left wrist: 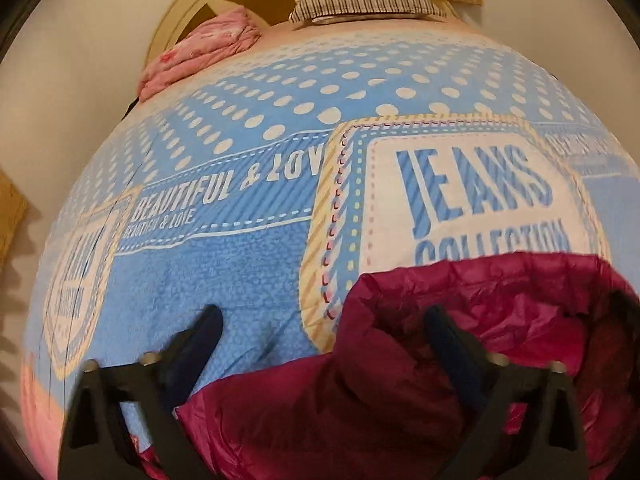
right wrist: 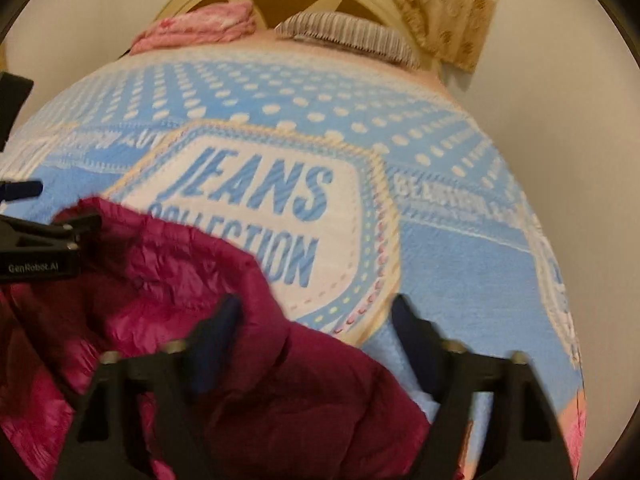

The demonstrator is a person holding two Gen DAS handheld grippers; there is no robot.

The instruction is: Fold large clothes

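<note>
On the bed, a crumpled magenta puffer jacket is spread beneath both grippers. Left gripper and right gripper are held spread wide above it.

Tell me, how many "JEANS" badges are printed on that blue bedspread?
2 readable. One big badge sits mid-bed, its lower edge covered by the magenta jacket. A second badge lies near the bed's left edge. The right wrist view hints at another, too blurred to tell.

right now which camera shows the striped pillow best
The left wrist view: the striped pillow is sharper there, stripes and front edge clear. In the right wrist view the pillow is blurrier, its far end against the curtain.
</note>
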